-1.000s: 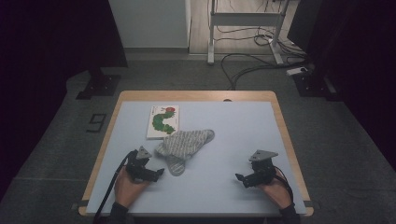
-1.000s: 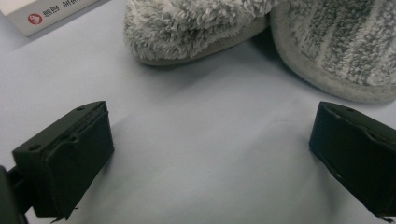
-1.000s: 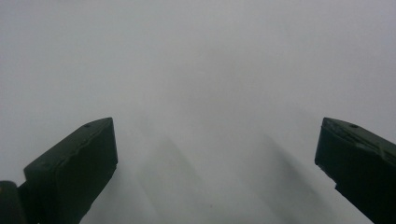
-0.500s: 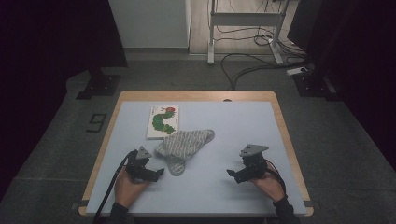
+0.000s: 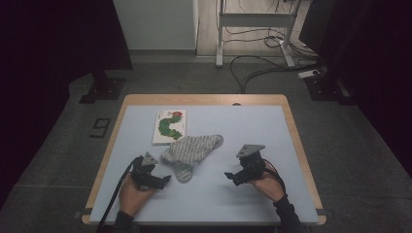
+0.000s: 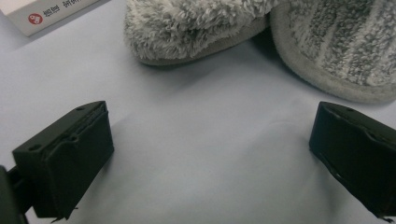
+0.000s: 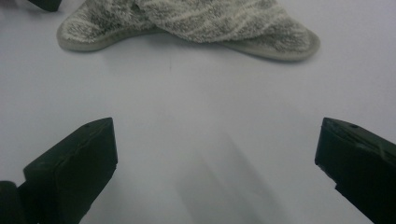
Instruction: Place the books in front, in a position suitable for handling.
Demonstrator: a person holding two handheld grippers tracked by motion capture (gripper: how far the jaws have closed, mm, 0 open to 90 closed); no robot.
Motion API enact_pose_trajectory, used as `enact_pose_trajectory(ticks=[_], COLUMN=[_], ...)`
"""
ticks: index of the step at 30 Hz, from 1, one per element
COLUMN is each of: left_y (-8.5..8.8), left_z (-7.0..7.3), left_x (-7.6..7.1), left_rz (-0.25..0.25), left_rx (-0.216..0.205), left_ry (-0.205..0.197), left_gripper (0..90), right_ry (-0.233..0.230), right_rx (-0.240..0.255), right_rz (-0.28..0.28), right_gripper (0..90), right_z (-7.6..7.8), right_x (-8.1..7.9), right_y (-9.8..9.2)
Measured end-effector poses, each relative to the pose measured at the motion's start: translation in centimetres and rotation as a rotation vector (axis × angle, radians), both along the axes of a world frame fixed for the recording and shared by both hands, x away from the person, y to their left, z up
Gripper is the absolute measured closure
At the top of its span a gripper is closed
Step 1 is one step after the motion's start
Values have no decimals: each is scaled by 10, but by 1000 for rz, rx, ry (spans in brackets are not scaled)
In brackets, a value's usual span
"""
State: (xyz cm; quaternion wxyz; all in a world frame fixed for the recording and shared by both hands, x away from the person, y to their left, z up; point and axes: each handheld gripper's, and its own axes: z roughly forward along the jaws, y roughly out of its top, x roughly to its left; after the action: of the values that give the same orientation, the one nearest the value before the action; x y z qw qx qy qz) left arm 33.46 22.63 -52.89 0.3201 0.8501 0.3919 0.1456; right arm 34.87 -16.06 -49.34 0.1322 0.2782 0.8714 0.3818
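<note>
Where the pale blue surface (image 5: 204,194) runs from left to right in the high view, there lie one picture book (image 5: 169,126), with a green caterpillar on its cover, and two grey fluffy socks (image 5: 192,149) heaped together, one overlapping the other, touching the book's near corner. Two grippers rest near the person's edge. The left gripper (image 5: 158,180) sits just beside the socks' near end, its jaws wide apart and holding nothing. The right gripper (image 5: 232,177) lies farther off on bare surface, to the right of the socks, pointing toward them, its jaws also wide and empty.

The left gripper view brings the socks (image 6: 261,37) close, showing two separate pieces with their plush pile and ribbed edging, plus a corner of the book (image 6: 46,14) with small print on its side. The right gripper view shows the socks (image 7: 191,23) across a stretch of surface, their striped pattern plain, and a dark tip of the left gripper (image 7: 44,4) at the top left corner.
</note>
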Motion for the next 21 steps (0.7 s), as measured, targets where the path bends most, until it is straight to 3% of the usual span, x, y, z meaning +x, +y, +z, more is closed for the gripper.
enact_pose_trajectory(ticks=[9,21], left_y=[0,0], left_z=[0,0], left_x=[0,0], left_rz=[1,0], left_rx=[0,0], left_ry=[0,1], left_gripper=[0,0], right_ry=[-7,-23], right_rx=[-15,-23], right_rz=[0,43], right_gripper=[0,0], right_z=[4,11], right_x=[11,21], right_y=[18,40])
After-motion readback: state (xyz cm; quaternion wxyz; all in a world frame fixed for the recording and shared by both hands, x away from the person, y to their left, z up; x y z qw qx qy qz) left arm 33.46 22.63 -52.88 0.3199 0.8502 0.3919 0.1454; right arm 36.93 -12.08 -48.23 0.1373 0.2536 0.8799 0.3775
